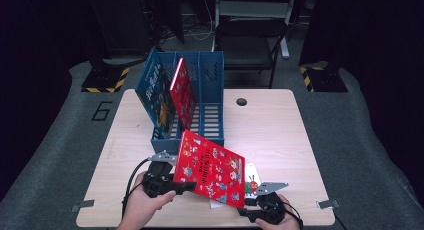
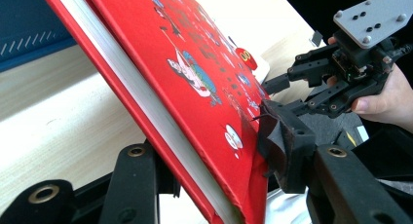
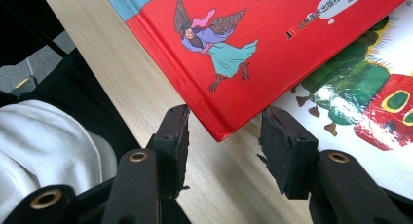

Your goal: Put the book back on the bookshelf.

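Observation:
A red picture book (image 1: 212,167) (image 2: 195,78) (image 3: 272,34) is tilted up off the wooden table (image 1: 270,125), its left side raised. My left gripper (image 1: 187,186) (image 2: 214,146) is shut on its lower left edge, one pad on the cover and the other jaw behind the back. My right gripper (image 1: 250,204) (image 3: 224,136) stands open at the book's lower right corner, which lies just ahead of the gap between the jaws without touching the pads. The right gripper (image 2: 277,83) also appears in the left gripper view. A white caterpillar book (image 1: 251,175) (image 3: 370,102) lies flat under the red one.
A blue file rack (image 1: 210,80) stands at the table's back centre, with a blue book (image 1: 155,90) and another red book (image 1: 182,92) leaning in its left slots. A round hole (image 1: 241,101) is in the tabletop behind it. A chair (image 1: 250,40) stands beyond the table.

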A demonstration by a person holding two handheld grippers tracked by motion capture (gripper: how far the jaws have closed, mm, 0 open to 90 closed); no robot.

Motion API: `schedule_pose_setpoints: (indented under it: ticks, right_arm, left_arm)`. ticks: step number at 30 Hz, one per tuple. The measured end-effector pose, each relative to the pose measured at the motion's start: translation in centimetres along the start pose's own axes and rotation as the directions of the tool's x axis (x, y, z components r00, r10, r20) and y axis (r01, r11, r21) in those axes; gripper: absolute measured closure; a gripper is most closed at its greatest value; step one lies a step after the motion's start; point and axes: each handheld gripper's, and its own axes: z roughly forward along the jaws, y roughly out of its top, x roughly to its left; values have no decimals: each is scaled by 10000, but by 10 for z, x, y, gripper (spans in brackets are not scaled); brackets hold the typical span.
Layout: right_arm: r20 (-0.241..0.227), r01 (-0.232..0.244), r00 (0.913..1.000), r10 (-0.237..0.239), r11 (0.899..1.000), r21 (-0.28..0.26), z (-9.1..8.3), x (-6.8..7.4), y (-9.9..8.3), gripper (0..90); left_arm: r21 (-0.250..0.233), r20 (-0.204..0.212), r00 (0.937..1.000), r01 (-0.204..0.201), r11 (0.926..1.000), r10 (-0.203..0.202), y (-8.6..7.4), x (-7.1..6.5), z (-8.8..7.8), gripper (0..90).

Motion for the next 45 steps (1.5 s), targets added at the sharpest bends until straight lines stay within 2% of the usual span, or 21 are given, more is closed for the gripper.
schedule_pose_setpoints:
  ticks: [1,2,4,9,14,21,24,28,34,39,45]
  right_arm:
    - [-8,-2,10000,2,10000,-20,0,0,0,537]
    - [-26,-51,10000,51,10000,-38,-1,0,0,537]
    - [-6,-14,10000,14,9999,-133,-1,0,0,537]
    - [16,-78,10000,78,9995,-298,-3,0,1,538]
    - [67,-58,10000,61,9987,-512,-5,0,2,538]
    - [198,83,9998,-68,9970,-767,-9,-1,2,539]
    - [181,44,9998,-29,9962,-865,-11,-1,2,539]
    - [220,-1,9998,24,9947,-1026,-15,0,3,539]
    - [217,-1,9998,30,9909,-1349,-19,-1,4,539]
    - [256,-131,9995,173,9880,-1537,-22,-2,4,539]
    - [257,-87,9996,129,9872,-1593,-24,-4,6,540]
  left_arm:
    - [-58,-108,9999,-16,10000,16,1,-1,0,546]
    - [-27,-20,10000,-78,10000,78,2,-1,0,546]
    - [-99,-150,9999,-18,9999,17,4,-3,-1,546]
    - [-43,-211,9996,-163,9999,162,9,-5,-1,545]
    - [-58,-144,9997,-212,9998,211,15,-6,-3,544]
    - [92,-138,9986,-518,9986,519,23,-9,-5,545]
    - [38,-234,9988,-423,9991,424,25,-12,-5,544]
    - [16,-212,9985,-504,9987,504,30,-15,-7,544]
    - [33,-295,9966,-772,9970,773,39,-20,-10,545]
    - [43,-296,9968,-735,9973,736,44,-22,-9,544]
    - [61,-314,9962,-816,9966,817,48,-22,-9,544]
